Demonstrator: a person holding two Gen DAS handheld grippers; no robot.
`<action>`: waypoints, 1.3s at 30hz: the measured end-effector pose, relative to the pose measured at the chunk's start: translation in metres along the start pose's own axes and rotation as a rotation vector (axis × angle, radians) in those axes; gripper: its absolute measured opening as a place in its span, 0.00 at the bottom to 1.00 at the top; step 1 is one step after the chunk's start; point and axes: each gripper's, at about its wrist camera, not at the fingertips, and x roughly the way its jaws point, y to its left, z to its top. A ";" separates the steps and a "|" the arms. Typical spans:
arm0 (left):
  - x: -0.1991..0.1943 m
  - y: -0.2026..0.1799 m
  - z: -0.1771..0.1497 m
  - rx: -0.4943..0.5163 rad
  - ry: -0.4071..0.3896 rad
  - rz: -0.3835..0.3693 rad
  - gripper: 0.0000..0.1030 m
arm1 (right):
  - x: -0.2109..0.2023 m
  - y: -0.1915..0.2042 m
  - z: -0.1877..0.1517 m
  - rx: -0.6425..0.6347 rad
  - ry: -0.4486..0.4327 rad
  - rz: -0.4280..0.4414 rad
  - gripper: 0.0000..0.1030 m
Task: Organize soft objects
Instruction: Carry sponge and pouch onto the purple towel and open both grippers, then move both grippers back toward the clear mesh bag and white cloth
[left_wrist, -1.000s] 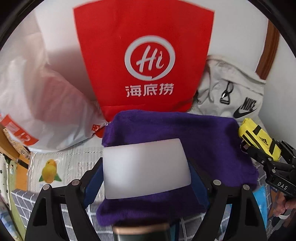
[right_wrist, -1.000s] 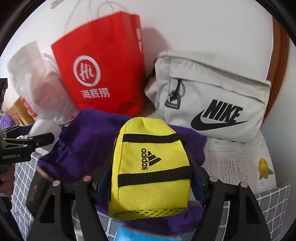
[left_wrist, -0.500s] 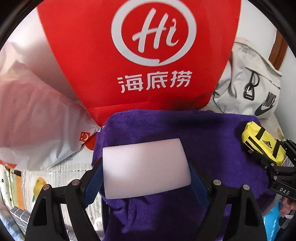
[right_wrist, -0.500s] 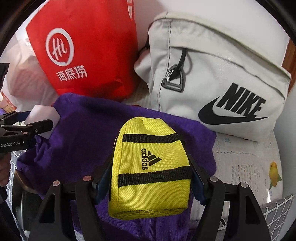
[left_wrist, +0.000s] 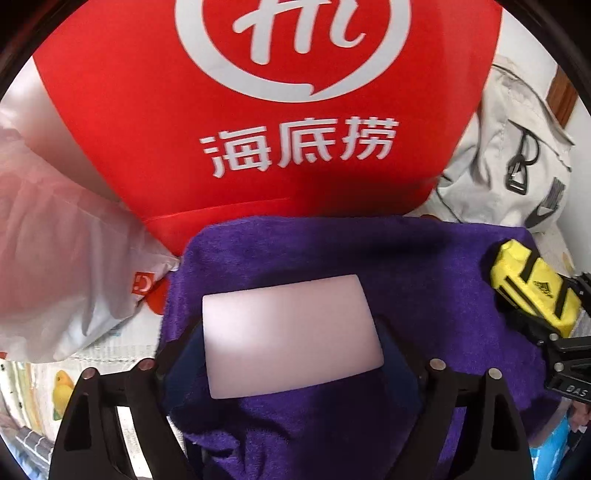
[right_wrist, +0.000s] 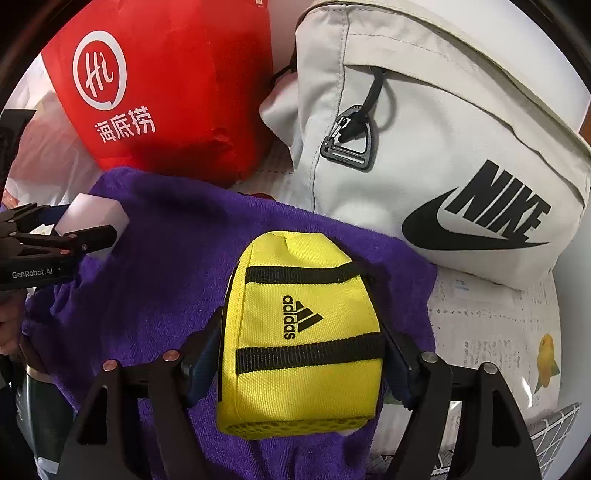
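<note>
My left gripper (left_wrist: 291, 332) has a pale white foam block (left_wrist: 291, 336) between its pads, just above a purple towel (left_wrist: 406, 266). Its jaws are opening, but the pads still touch the block's sides. My right gripper (right_wrist: 301, 350) has a yellow Adidas pouch (right_wrist: 303, 332) between its pads over the same purple towel (right_wrist: 177, 236). These jaws are opening too, and the pouch sits slightly tilted, still touched on both sides. In the left wrist view the yellow pouch (left_wrist: 532, 291) shows at the right edge. The foam block (right_wrist: 92, 218) appears at the left of the right wrist view.
A red paper bag (left_wrist: 258, 166) with a white logo stands right behind the towel. A grey Nike bag (right_wrist: 443, 147) leans against the wall on the right. A white plastic bag (left_wrist: 55, 258) lies to the left. Printed paper (right_wrist: 480, 321) covers the surface.
Both grippers have come down and forward toward the towel, so the red bag and the Nike bag loom larger. The yellow pouch has tilted a little between the right jaws.
</note>
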 end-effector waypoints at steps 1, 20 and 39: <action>0.002 -0.001 0.002 -0.001 0.003 0.000 0.87 | 0.001 0.001 0.000 -0.001 0.006 0.001 0.80; -0.119 0.003 -0.059 0.013 -0.083 0.074 0.89 | -0.087 0.006 -0.033 0.057 -0.105 0.026 0.90; -0.181 -0.004 -0.237 -0.062 -0.117 -0.048 0.89 | -0.192 0.071 -0.197 0.044 -0.194 0.060 0.90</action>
